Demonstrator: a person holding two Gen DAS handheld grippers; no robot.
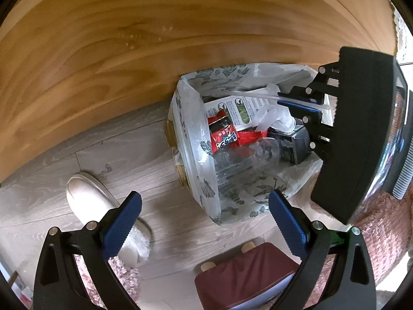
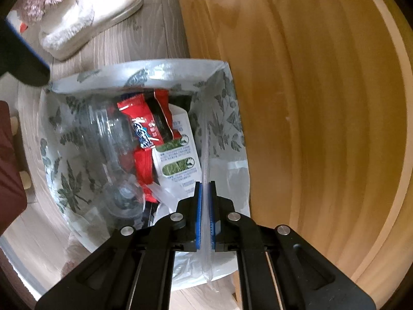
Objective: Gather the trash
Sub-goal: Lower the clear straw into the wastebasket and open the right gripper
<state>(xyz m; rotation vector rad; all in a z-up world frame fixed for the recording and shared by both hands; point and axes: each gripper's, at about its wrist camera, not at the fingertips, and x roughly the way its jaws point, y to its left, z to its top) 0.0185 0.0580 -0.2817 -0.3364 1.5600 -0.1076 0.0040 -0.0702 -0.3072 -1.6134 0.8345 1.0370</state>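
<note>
Left wrist view shows your left gripper (image 1: 205,222) spread wide with nothing between its blue pads. It hangs over the grey wood floor (image 1: 77,160), just beside the trash bin (image 1: 196,139). The bin is lined with a white bag (image 1: 206,196) that has green leaves printed on it.

Your right gripper (image 2: 205,214) is pressed together on a thin clear plastic straw wrapper (image 2: 205,155). The wrapper sticks out past the pads and reaches over the open bin. In the left wrist view you can see this gripper from the side, over the far corner of the bin.

Inside the bin lie a red snack packet (image 2: 147,124), a clear plastic bottle (image 2: 111,139), a white carton with green pictures (image 2: 178,162) and a crumpled bit of white plastic (image 1: 273,116). There is also a dark box (image 1: 296,142) near the right gripper.

A big tan wooden panel (image 1: 129,51) stands right against the bin on one side. A white fluffy slipper (image 1: 103,206) lies on the floor near your left gripper. A dark red stool (image 1: 245,273) with pale wooden legs sits close to the bin on the near side. Pink fuzzy fabric (image 1: 382,232) shows at the picture's edge.
</note>
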